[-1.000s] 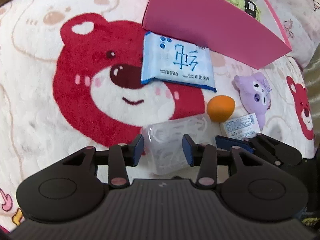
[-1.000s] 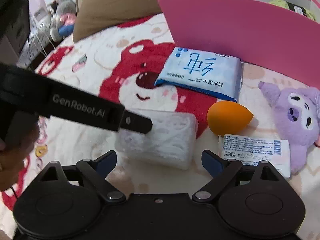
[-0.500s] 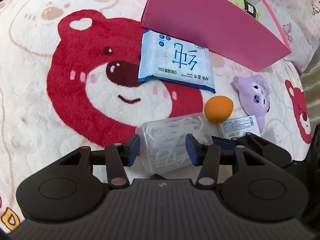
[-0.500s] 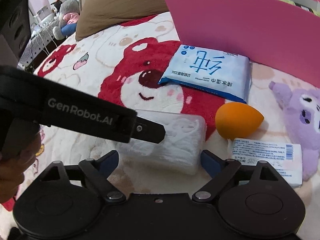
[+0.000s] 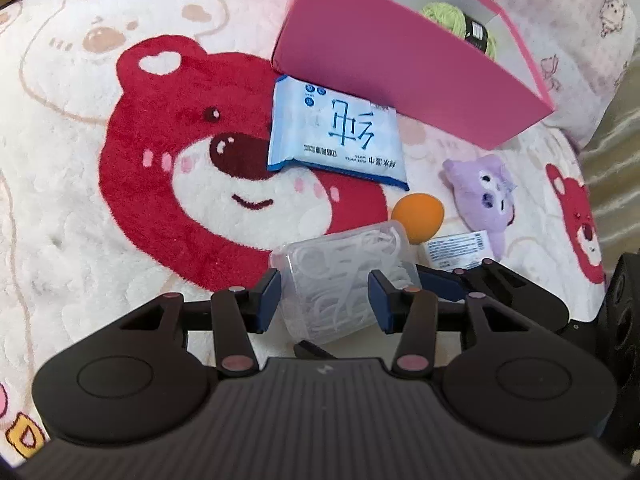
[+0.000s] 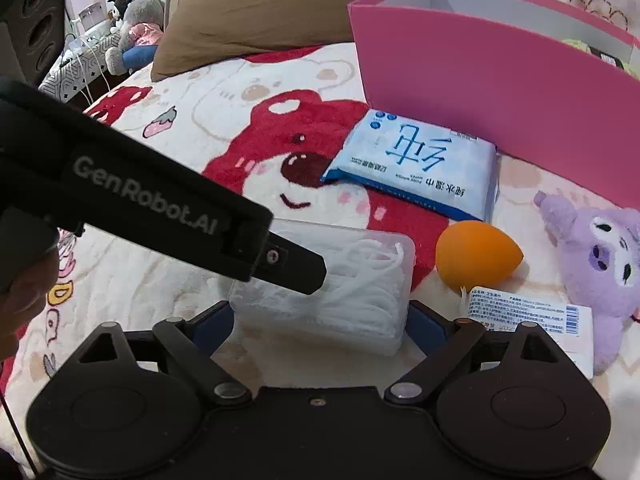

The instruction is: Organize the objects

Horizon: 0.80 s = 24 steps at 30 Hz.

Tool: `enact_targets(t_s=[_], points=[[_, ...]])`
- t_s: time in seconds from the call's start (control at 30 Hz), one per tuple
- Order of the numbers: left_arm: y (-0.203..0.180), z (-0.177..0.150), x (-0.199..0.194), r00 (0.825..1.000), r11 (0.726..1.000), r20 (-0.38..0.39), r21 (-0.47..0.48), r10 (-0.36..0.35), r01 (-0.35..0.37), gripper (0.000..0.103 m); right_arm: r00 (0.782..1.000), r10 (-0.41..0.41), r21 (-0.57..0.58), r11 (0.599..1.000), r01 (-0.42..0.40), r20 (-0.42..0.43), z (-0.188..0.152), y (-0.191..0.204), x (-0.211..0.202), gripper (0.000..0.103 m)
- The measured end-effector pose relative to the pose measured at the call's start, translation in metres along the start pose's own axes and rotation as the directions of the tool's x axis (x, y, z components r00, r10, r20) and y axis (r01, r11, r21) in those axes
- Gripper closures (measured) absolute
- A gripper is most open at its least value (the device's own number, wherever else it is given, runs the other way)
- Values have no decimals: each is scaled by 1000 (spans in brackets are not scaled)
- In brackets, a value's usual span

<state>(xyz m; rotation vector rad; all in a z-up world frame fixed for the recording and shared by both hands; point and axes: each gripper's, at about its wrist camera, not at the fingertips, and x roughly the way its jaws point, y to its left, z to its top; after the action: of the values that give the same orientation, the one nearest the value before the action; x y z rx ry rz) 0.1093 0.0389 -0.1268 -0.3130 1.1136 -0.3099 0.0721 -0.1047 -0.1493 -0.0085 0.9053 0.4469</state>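
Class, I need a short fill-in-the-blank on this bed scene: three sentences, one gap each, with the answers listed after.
1. The clear floss-pick box lies between the fingers of the ____ tongs.
2. The ball of green yarn sits inside the ____ box.
3. The orange sponge lies between the floss-pick box and the ____ plush toy.

Missing words: left; pink; purple

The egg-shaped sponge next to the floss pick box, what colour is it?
Orange. The sponge shows best in the right wrist view.
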Motion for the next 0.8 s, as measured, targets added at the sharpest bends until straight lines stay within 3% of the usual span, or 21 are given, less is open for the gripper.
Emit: enact_targets(t_s=[0.3,0.8], points=[[-3,3,-27,998,998,22,7,-59,59,58,999,-13,13,1000,12,52,7,10,-23,9],[-24,-2,-69,989,989,96,113,-109,98,58,988,-58,6,998,58,145,14,21,-65,9]])
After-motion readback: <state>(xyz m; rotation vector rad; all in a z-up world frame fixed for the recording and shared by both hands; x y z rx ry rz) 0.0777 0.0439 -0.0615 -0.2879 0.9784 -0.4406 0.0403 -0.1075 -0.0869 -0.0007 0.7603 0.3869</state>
